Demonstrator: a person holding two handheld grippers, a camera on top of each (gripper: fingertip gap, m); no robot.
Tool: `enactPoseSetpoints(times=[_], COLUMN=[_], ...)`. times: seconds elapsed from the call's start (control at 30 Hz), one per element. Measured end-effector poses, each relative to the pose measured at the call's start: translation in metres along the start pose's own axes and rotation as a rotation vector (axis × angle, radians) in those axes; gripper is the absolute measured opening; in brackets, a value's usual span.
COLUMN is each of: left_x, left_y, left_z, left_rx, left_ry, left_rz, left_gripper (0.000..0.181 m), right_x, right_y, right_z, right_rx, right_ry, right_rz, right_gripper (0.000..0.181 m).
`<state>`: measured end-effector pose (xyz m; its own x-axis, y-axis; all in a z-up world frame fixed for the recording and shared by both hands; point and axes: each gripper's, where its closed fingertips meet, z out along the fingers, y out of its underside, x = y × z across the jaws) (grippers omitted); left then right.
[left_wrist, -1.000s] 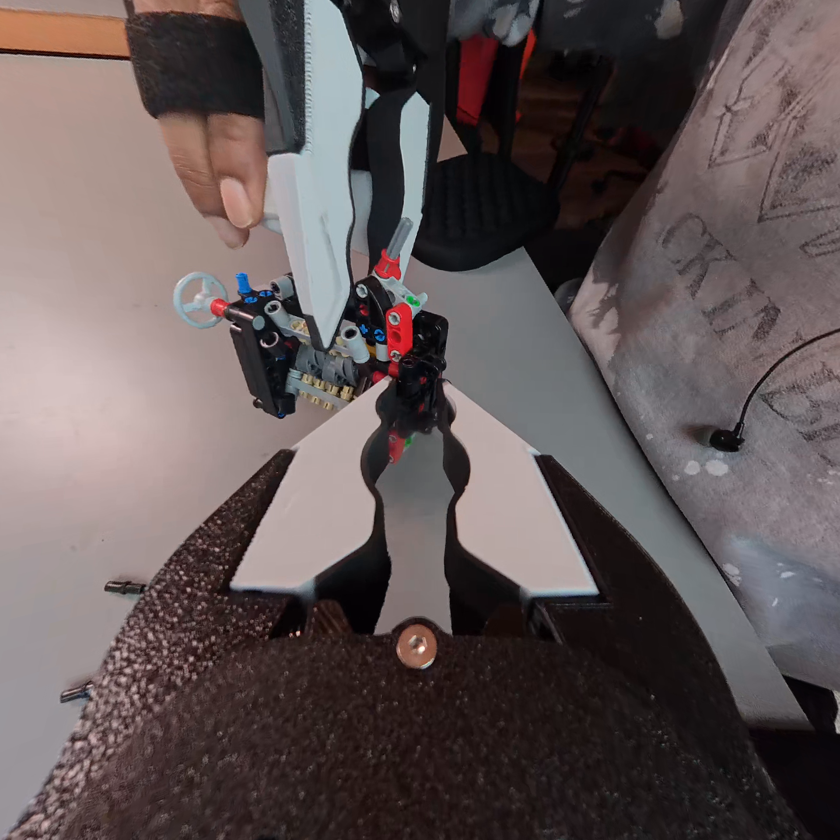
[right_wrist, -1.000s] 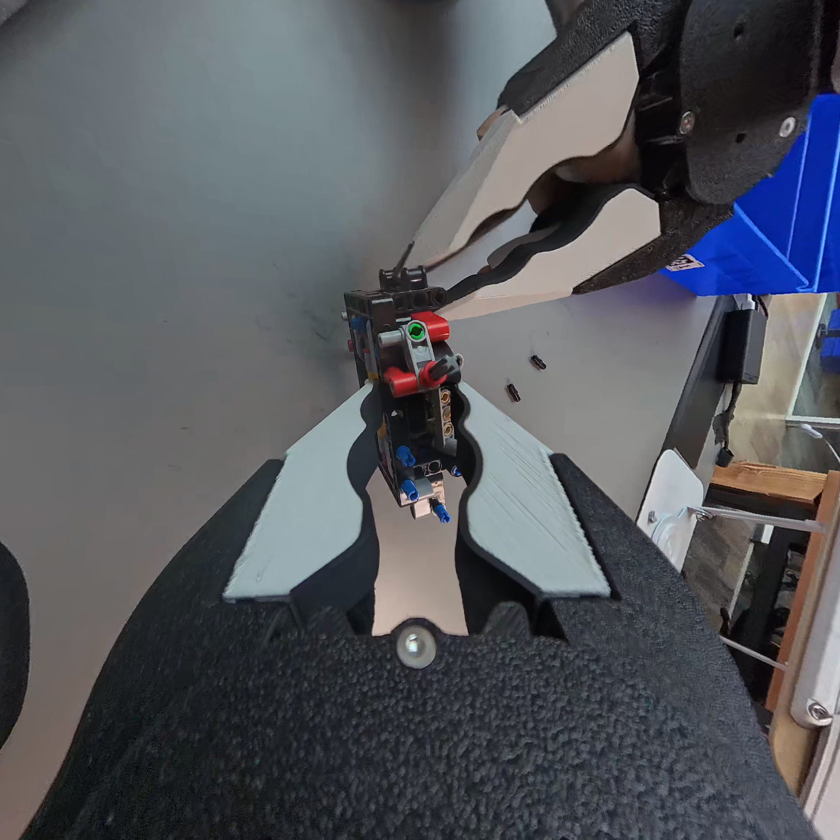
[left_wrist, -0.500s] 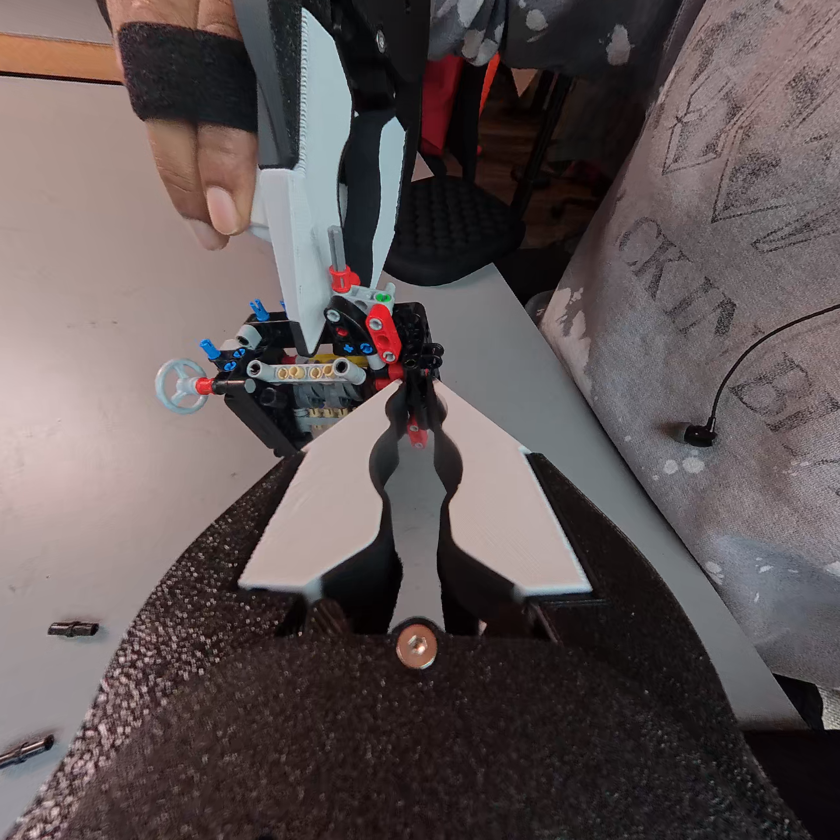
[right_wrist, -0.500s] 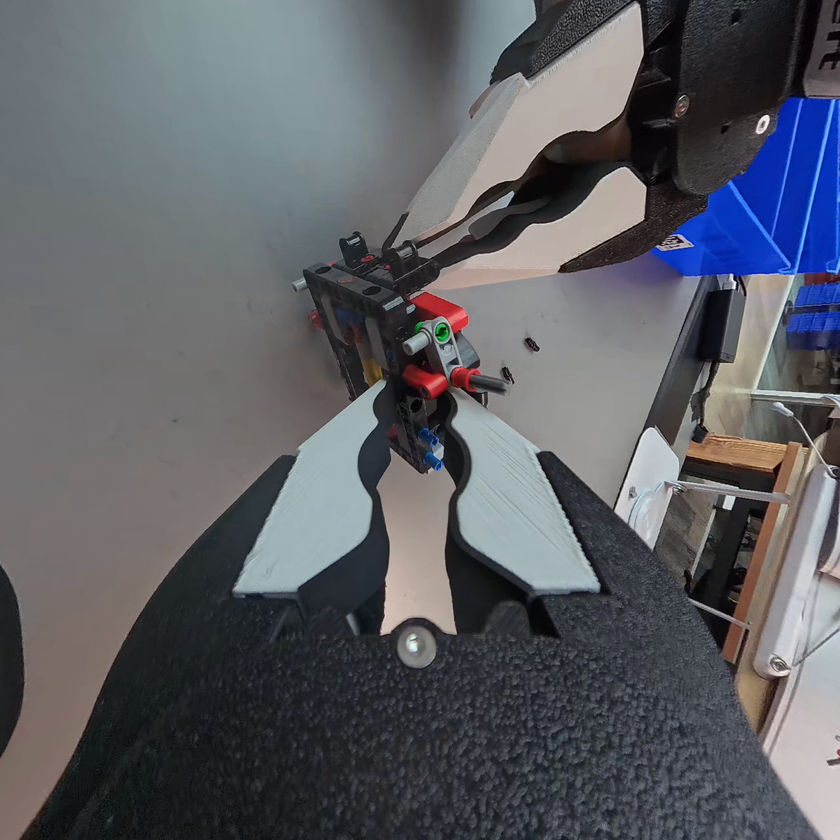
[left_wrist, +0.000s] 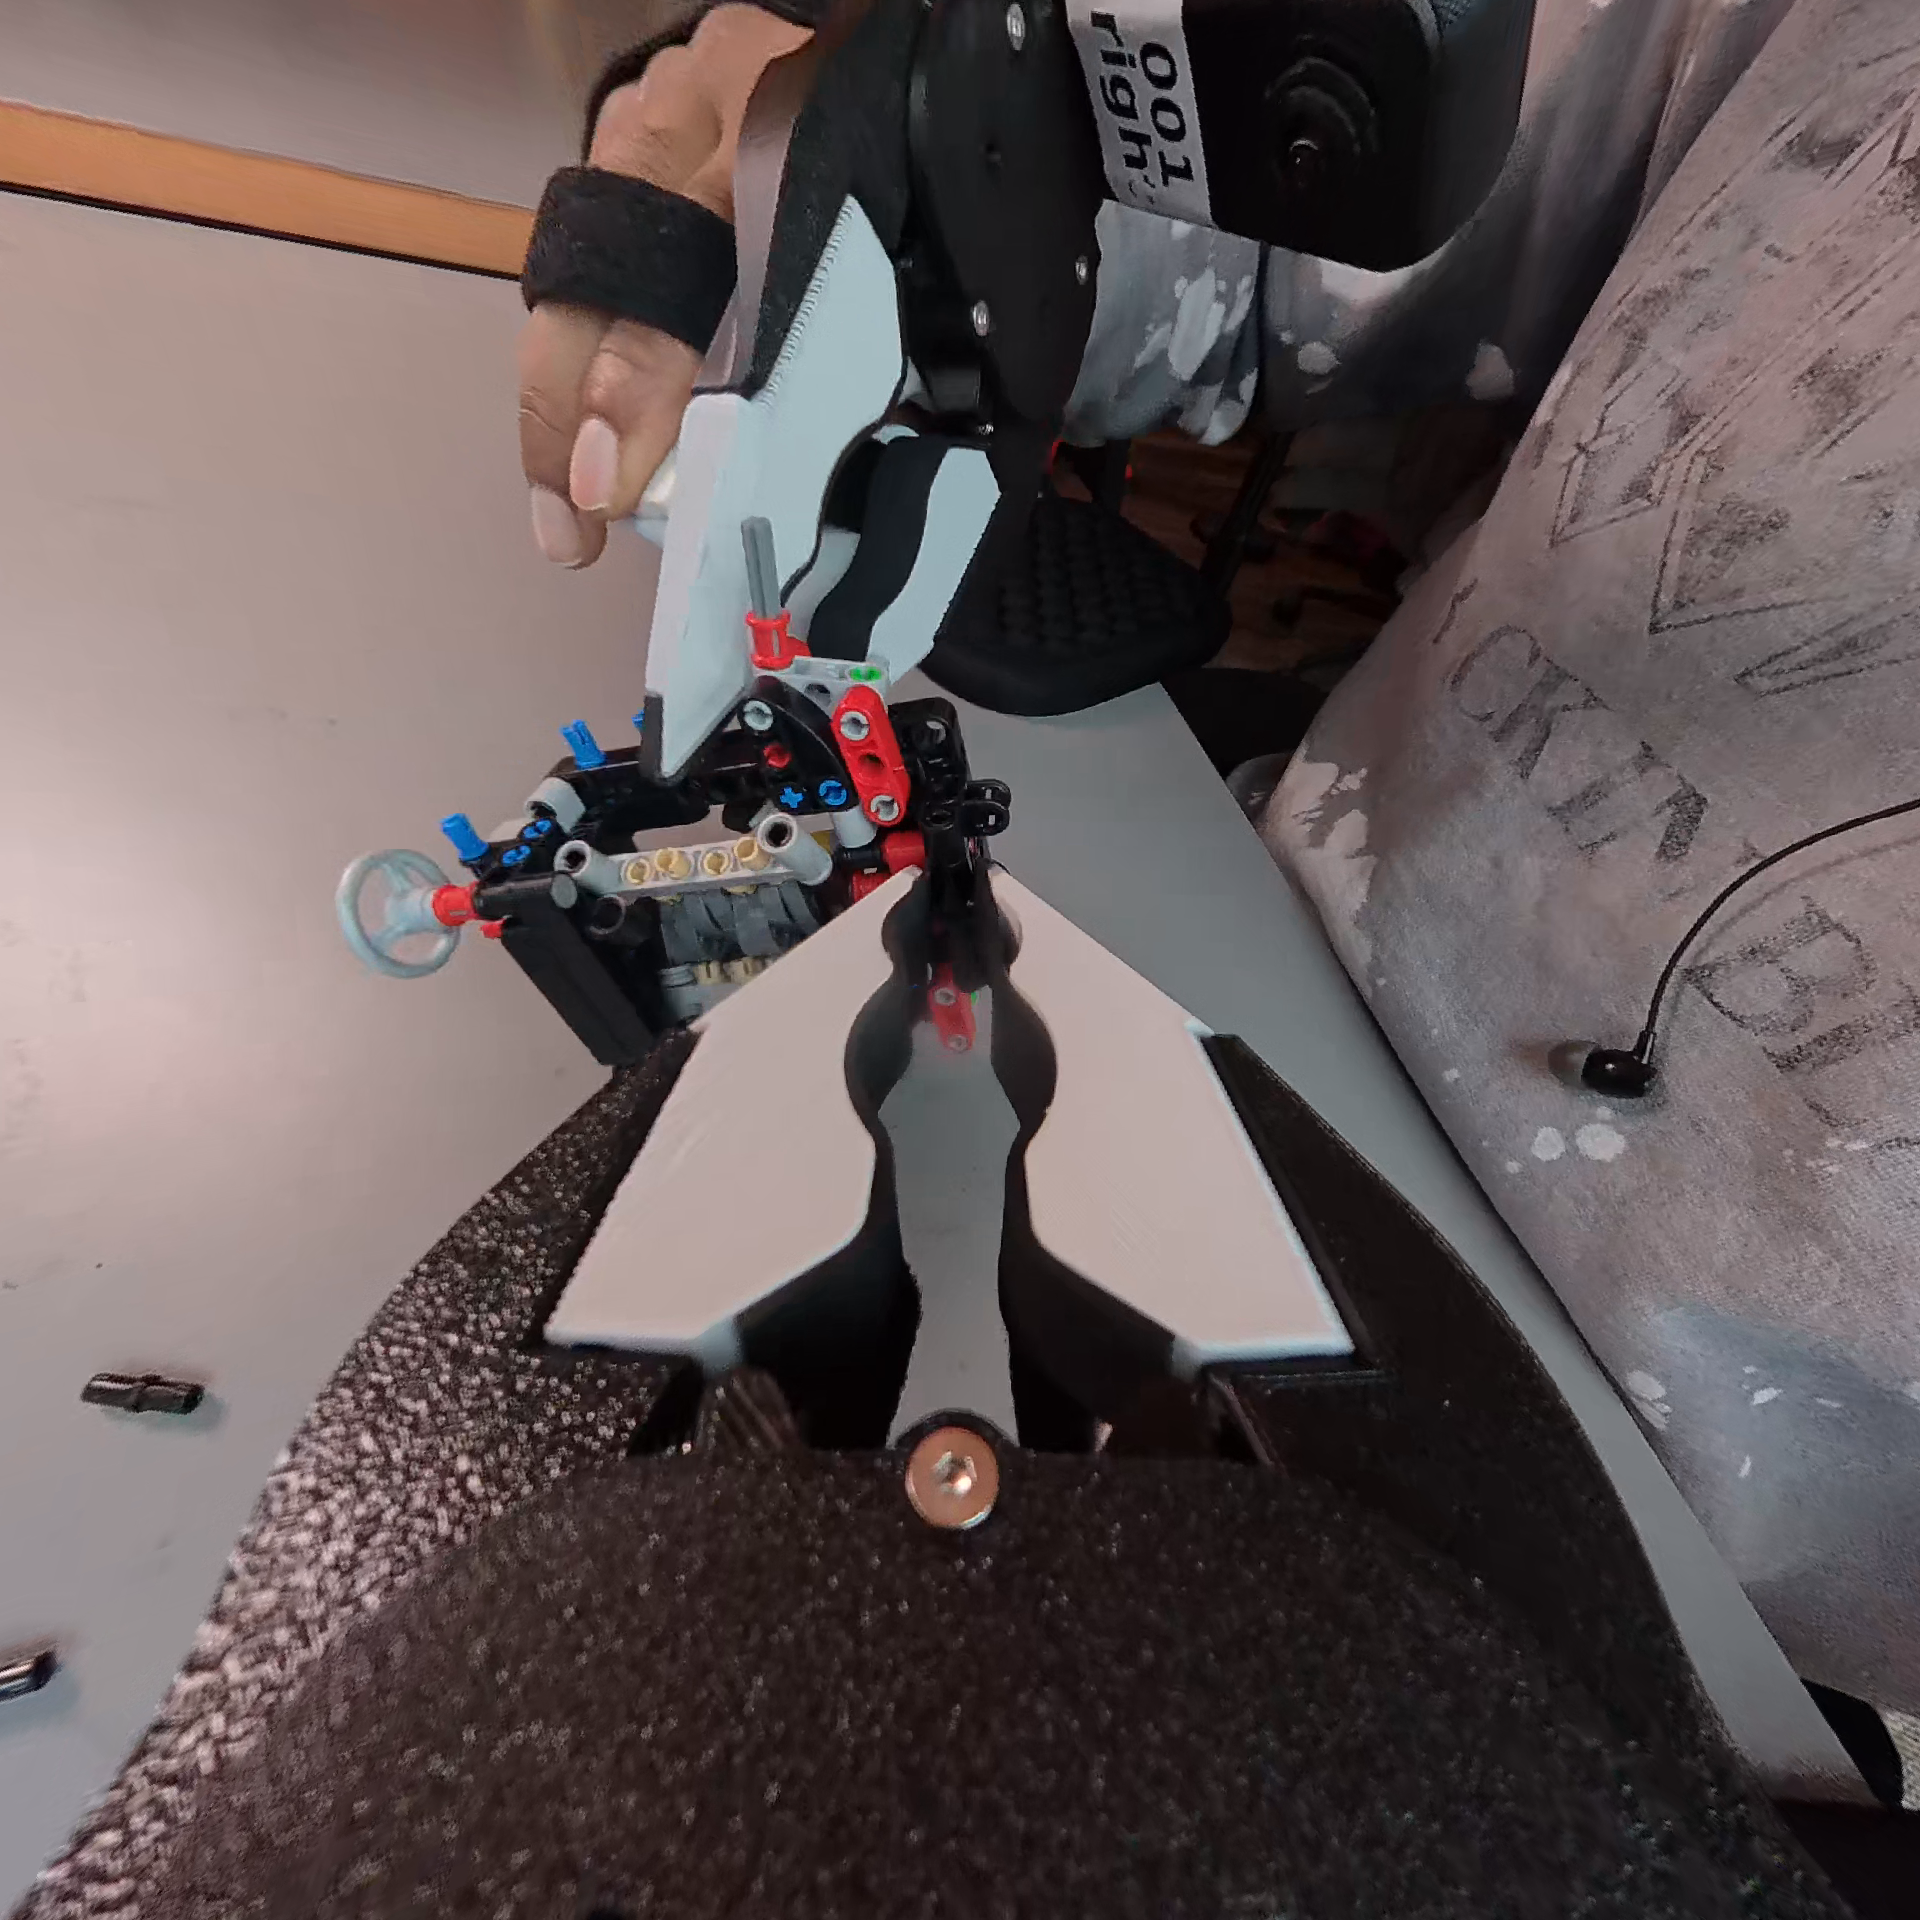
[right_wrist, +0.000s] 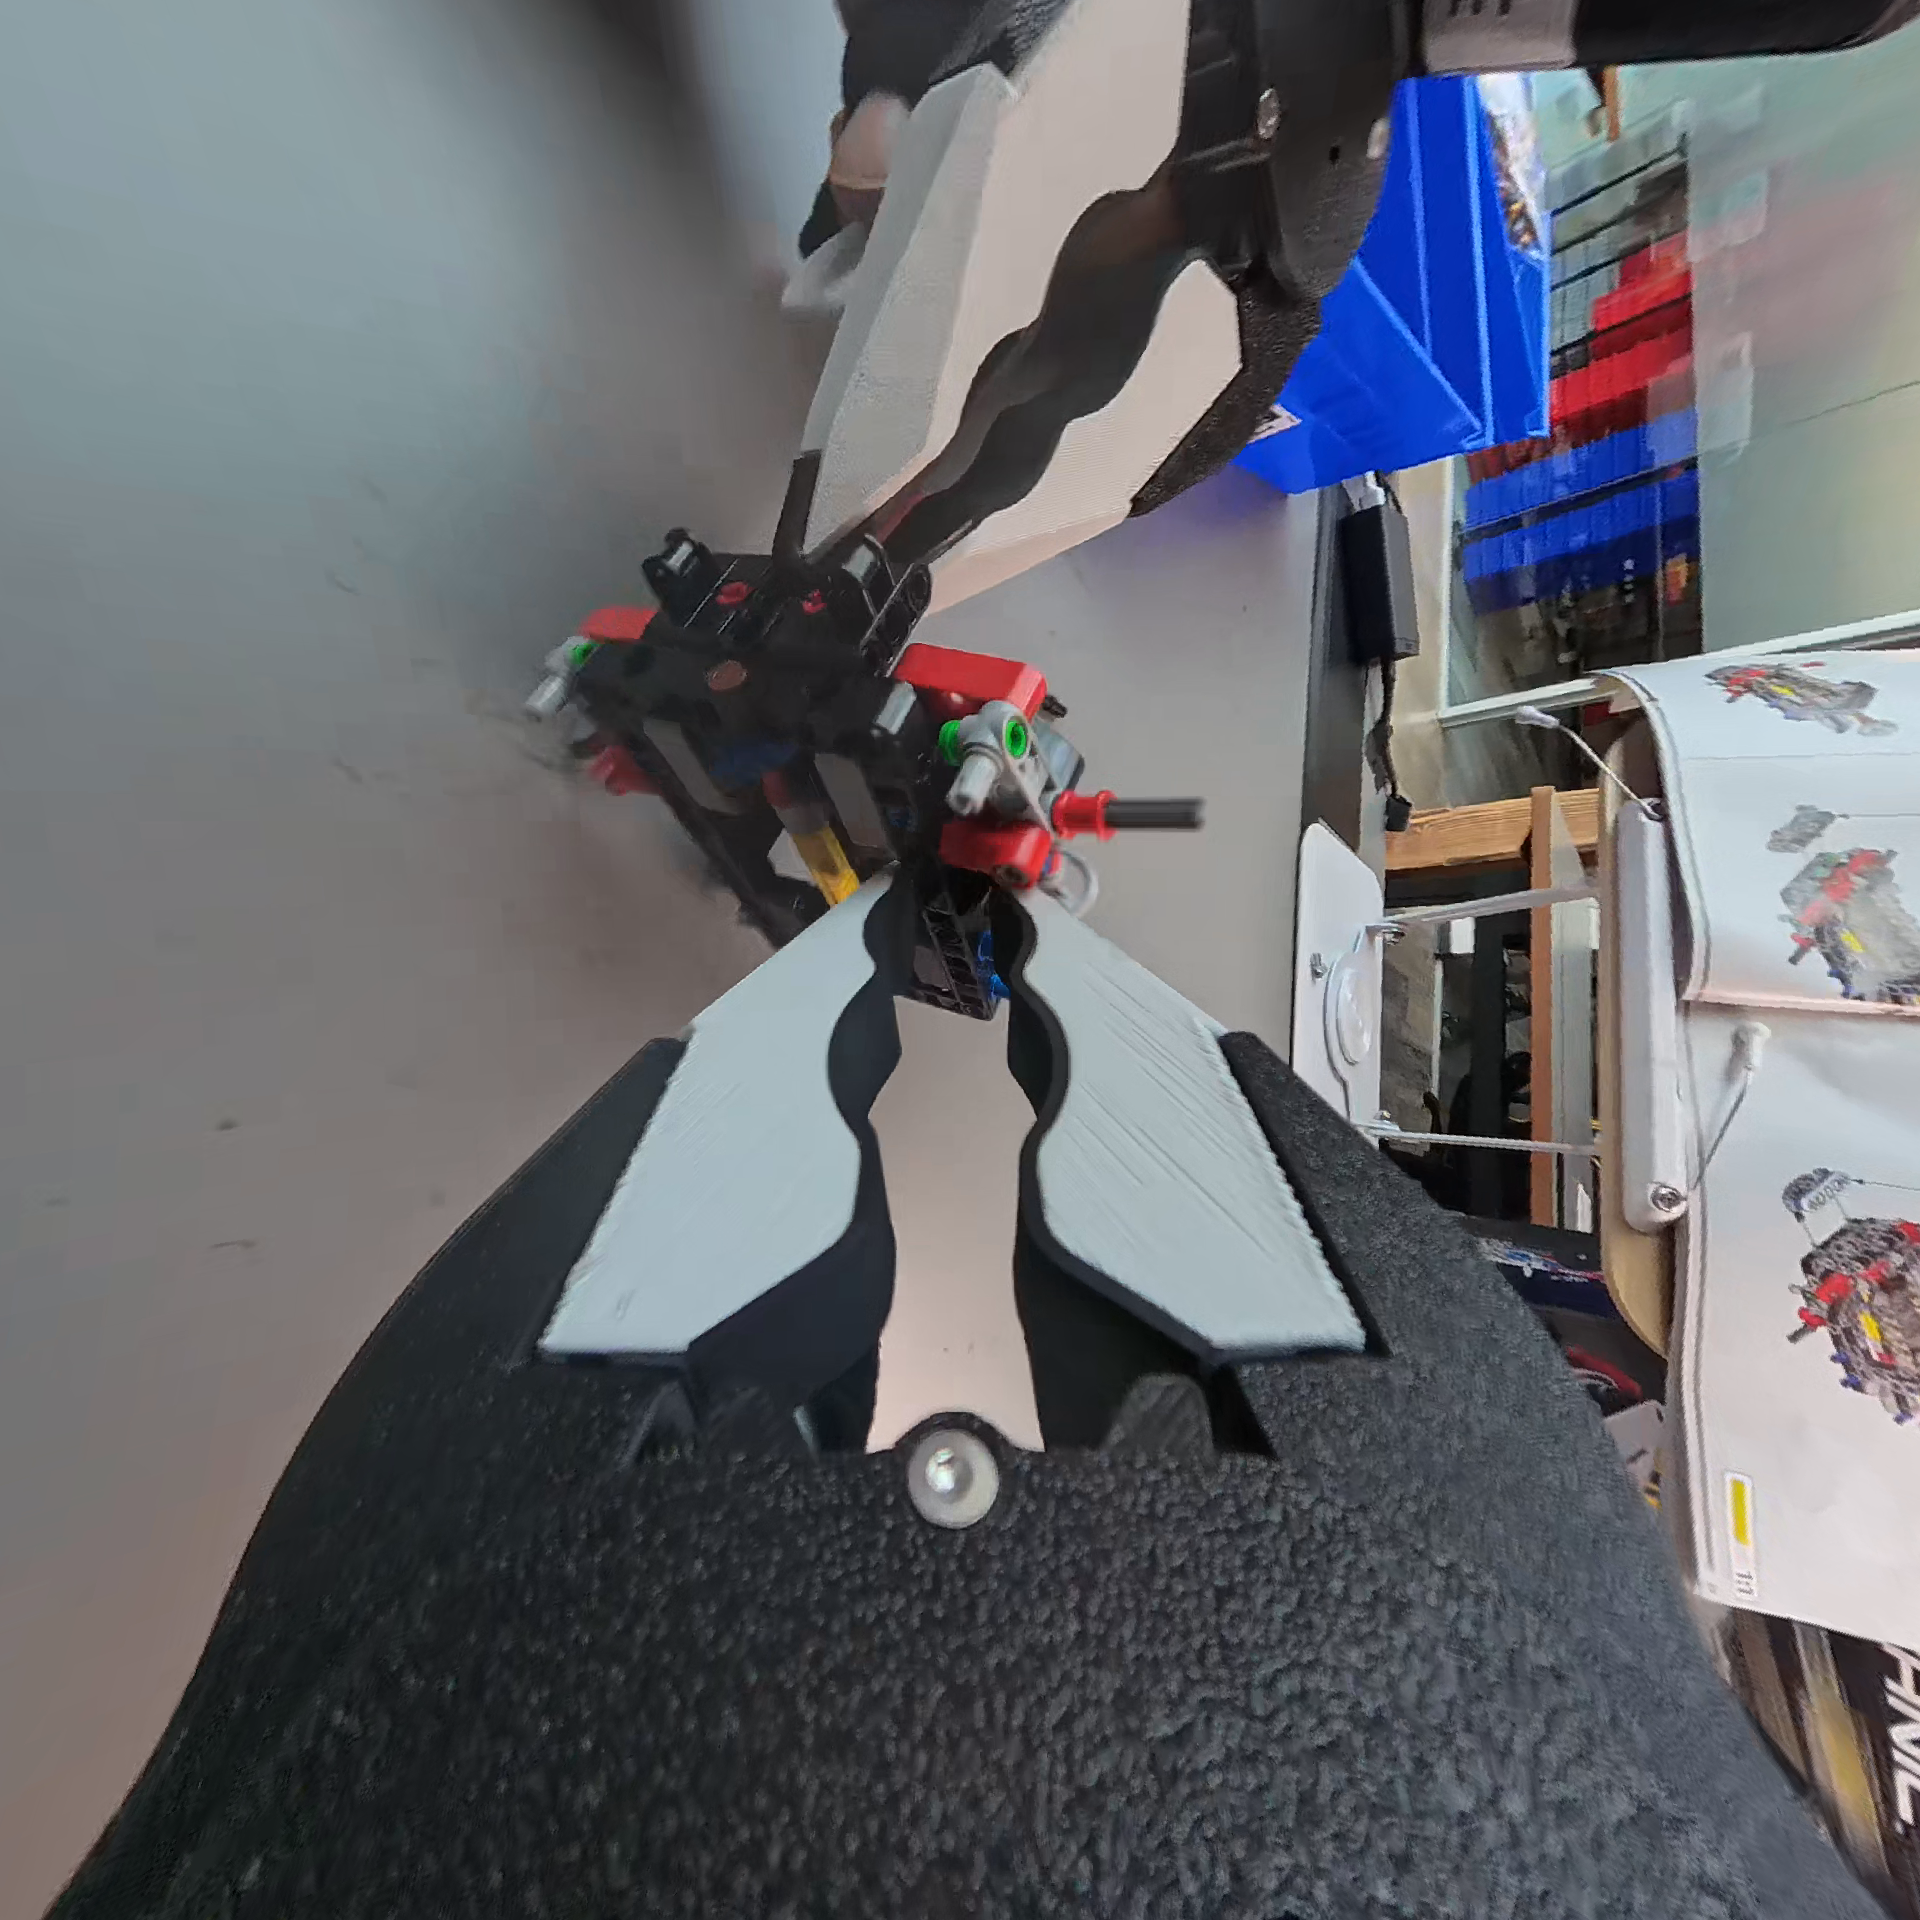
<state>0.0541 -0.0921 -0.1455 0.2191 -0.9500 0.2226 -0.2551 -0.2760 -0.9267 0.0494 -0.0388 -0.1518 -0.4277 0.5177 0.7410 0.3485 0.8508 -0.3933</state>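
Observation:
A small brick model (left_wrist: 727, 842) of black, grey, red and blue technical parts, with a pale steering wheel (left_wrist: 400, 912) and a dark axle (left_wrist: 762, 566) sticking out, is held above the grey table (left_wrist: 208, 1091). My left gripper (left_wrist: 951, 883) is shut on a black part at the model's right end. My right gripper (right_wrist: 951, 899) is shut on a black beam at the model's (right_wrist: 821, 748) near side. In the left wrist view the right gripper (left_wrist: 769, 717) comes down from above. In the right wrist view the left gripper (right_wrist: 862, 535) comes in from the upper right.
Small black pins (left_wrist: 142, 1392) lie loose on the table at the left. A person's hand (left_wrist: 613, 343) with a black strap holds the right gripper, and a grey printed garment (left_wrist: 1662, 727) fills the right side. Blue bins (right_wrist: 1423, 312) and an instruction sheet (right_wrist: 1808, 1039) stand beyond the table edge.
Both grippers have turned the model between them, so it now shows a different side. The steering wheel has swung lower and to the left, and the axle now points sideways in the right wrist view.

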Motion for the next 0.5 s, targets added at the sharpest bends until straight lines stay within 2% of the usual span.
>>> enactPoseSetpoints(times=[0.03, 0.13, 0.23, 0.37, 0.5], left_x=[0.000, -0.009, -0.008, -0.010, -0.024], left_y=[-0.003, -0.009, -0.007, -0.002, -0.015], left_z=[-0.001, -0.007, -0.008, -0.006, -0.013], left_rx=[0.023, 0.091, 0.084, 0.072, 0.150], left_ry=[0.004, -0.038, -0.039, -0.047, -0.121], left_rz=[-0.011, -0.055, -0.062, -0.091, -0.188], left_gripper=[0.007, 0.007, 0.007, 0.009, 0.017], right_x=[0.005, 0.018, 0.013, 0.008, 0.021], right_y=[-0.002, 0.001, -0.001, 0.001, 0.007], right_z=[-0.001, 0.001, 0.006, 0.012, 0.010], right_rx=[0.011, 0.030, 0.106, 0.122, 0.093], right_ry=[0.044, 0.184, 0.182, 0.190, 0.286], right_rz=[0.007, 0.069, 0.185, 0.201, 0.251], right_gripper=[0.009, 0.011, 0.013, 0.008, 0.007])
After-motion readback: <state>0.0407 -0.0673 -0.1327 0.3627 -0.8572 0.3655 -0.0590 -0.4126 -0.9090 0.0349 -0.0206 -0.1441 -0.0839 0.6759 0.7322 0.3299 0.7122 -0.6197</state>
